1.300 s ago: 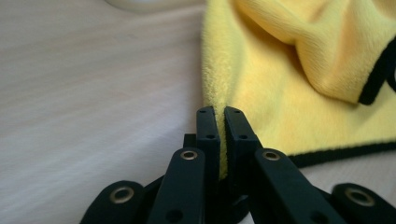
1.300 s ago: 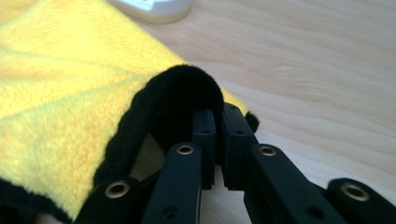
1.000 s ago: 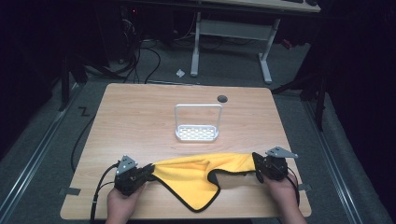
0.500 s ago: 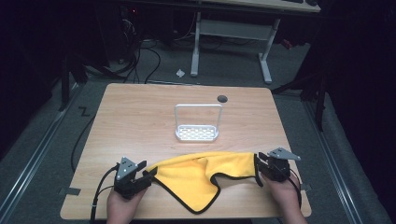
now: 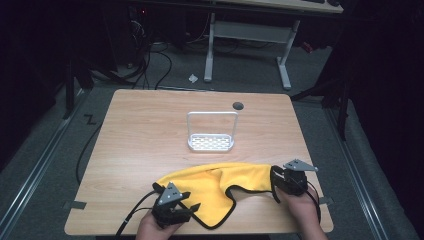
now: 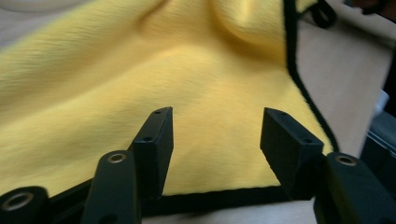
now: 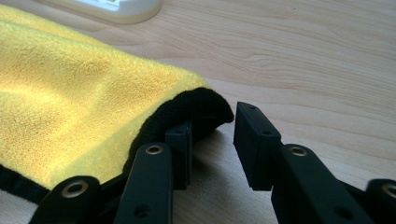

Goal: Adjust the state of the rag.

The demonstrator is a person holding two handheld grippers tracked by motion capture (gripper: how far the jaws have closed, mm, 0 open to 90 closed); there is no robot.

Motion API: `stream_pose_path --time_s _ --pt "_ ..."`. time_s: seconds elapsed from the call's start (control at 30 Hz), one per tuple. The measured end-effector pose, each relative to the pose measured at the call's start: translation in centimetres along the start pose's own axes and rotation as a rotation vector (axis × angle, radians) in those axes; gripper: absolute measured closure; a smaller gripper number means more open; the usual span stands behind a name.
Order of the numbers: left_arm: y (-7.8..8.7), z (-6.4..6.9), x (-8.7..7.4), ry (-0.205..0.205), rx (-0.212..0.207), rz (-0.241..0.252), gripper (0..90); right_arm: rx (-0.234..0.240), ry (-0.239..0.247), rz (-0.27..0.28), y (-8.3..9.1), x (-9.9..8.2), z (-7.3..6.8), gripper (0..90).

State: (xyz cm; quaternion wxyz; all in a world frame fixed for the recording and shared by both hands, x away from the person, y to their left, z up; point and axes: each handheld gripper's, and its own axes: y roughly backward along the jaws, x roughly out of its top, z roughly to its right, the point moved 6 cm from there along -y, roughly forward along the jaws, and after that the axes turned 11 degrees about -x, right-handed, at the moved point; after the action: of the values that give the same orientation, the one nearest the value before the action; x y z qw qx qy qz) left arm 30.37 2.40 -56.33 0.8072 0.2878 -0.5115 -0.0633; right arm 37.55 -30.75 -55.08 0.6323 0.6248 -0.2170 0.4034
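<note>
A light wooden table [image 5: 140, 150] carries a small white rack [image 5: 211, 143] with a perforated base and an upright wire frame, standing near its middle. A round dark grommet hole [image 5: 238, 106] sits near the far edge. Beyond, on grey carpet, lie black cables [image 5: 155, 60], a white scrap [image 5: 193, 78] and a desk's white legs [image 5: 284, 65].

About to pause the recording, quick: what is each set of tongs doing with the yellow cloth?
Left tongs: open, just opened, above the yellow cloth, not gripping.
Right tongs: open, just opened, cloth corner at one jaw, unpinched.
</note>
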Motion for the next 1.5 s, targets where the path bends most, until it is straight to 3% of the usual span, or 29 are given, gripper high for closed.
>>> stream_pose_path --time_s 0.03,0.07,0.1,0.13,0.17,0.2,0.27,0.3,0.4,0.47,0.5,0.63,0.7,0.73,0.77,0.8,0.83,0.87,0.9,0.93,0.97,1.0,1.03,1.07,1.1,1.17,1.23,1.37,1.5 --pt "-1.0 0.9 -0.4 -0.028 -0.031 -0.047 41.1 0.003 0.000 -0.002 -0.1 0.0 0.0 68.1" --pt "-1.0 0.9 -0.4 -0.028 -0.031 -0.047 40.0 0.003 0.000 -0.002 -0.1 0.0 0.0 68.1" --pt "-1.5 1.2 -0.7 -0.043 -0.036 -0.081 40.0 0.006 -0.002 -0.003 -0.1 0.0 -0.1 68.1" --pt "-1.9 1.6 -0.8 -0.074 -0.026 -0.085 37.0 0.008 -0.003 -0.003 -0.1 0.0 -0.1 68.1" --pt "-2.2 2.0 -0.9 -0.120 0.023 -0.105 35.9 0.007 0.001 -0.001 -0.1 0.0 -0.1 68.0" --pt "-2.2 2.0 -0.9 -0.120 0.023 -0.105 37.5 0.007 0.001 -0.001 -0.1 0.0 -0.1 68.0" --pt "-2.3 2.5 -1.1 -0.169 0.079 -0.122 42.0 0.009 -0.002 -0.002 -0.1 -0.1 -0.1 68.0" --pt "-2.4 3.0 -1.3 -0.185 0.079 -0.103 52.7 0.013 -0.009 -0.005 -0.1 -0.1 -0.2 68.1" --pt "-2.6 3.5 -1.3 -0.198 0.073 -0.096 67.4 0.018 -0.010 -0.008 -0.2 -0.2 -0.3 68.1" --pt "-2.7 3.5 -1.3 -0.197 0.073 -0.094 70.9 0.019 -0.007 -0.007 -0.2 -0.2 -0.3 68.1" --pt "-2.7 3.6 -1.3 -0.193 0.069 -0.099 79.0 0.019 -0.008 -0.009 -0.2 -0.2 -0.4 68.1" --pt "-2.5 3.3 -1.0 -0.152 0.034 -0.104 82.9 0.021 -0.001 -0.003 -0.1 -0.1 -0.5 70.7" --pt "-1.7 3.2 -0.5 -0.137 0.011 -0.080 83.1 0.025 0.005 0.002 0.0 -0.1 -0.5 76.1" --pt "-0.3 3.1 0.5 -0.128 -0.002 -0.019 83.1 0.038 0.005 0.002 0.1 0.0 -0.5 80.2" --pt "-0.3 3.1 0.5 -0.128 -0.002 -0.019 83.2 0.046 0.005 0.001 0.2 0.0 -0.5 83.4" --pt "0.6 3.0 1.1 -0.116 -0.009 0.011 83.2 0.046 0.005 0.001 0.2 0.0 -0.5 83.4" --pt "2.7 2.9 2.2 -0.107 -0.006 0.080 83.3 0.050 0.012 0.001 0.3 0.1 -0.6 86.2" --pt "3.9 2.7 2.7 -0.107 0.005 0.112 83.3 0.051 0.019 0.004 0.3 0.2 -0.6 86.4" --pt "3.9 2.7 2.7 -0.107 0.005 0.112 83.3 0.051 0.019 0.004 0.3 0.2 -0.6 86.4" --pt "5.1 2.3 3.2 -0.108 0.029 0.148 83.3 0.053 0.020 0.004 0.3 0.2 -0.7 86.8" --pt "7.5 0.8 3.9 -0.082 0.085 0.222 83.2 0.055 0.033 0.010 0.4 0.3 -0.9 87.0" --pt "7.5 0.8 3.9 -0.082 0.085 0.222 83.2 0.055 0.033 0.010 0.4 0.3 -0.9 87.0" --pt "8.5 -0.4 4.1 -0.052 0.107 0.252 83.2 0.060 0.045 0.014 0.4 0.4 -1.0 87.2" --pt "9.3 -1.7 4.0 -0.017 0.130 0.272 83.2 0.063 0.048 0.013 0.4 0.4 -1.2 87.3" --pt "10.3 -4.3 3.3 0.029 0.201 0.289 83.2 0.064 0.052 0.013 0.4 0.5 -1.2 87.3" --pt "10.7 -6.9 2.2 0.091 0.254 0.273 83.2 0.070 0.055 0.010 0.2 0.4 -1.4 87.1" --pt "10.4 -8.7 1.2 0.159 0.264 0.255 83.1 0.076 0.049 -0.003 0.0 0.3 -1.5 84.0" --pt "9.0 -10.7 -0.4 0.205 0.297 0.167 82.8 0.060 0.023 -0.003 0.1 0.3 -1.2 75.2" --pt "8.3 -11.3 -1.1 0.213 0.313 0.123 82.7 0.051 -0.015 0.025 0.9 0.6 -0.8 71.2"
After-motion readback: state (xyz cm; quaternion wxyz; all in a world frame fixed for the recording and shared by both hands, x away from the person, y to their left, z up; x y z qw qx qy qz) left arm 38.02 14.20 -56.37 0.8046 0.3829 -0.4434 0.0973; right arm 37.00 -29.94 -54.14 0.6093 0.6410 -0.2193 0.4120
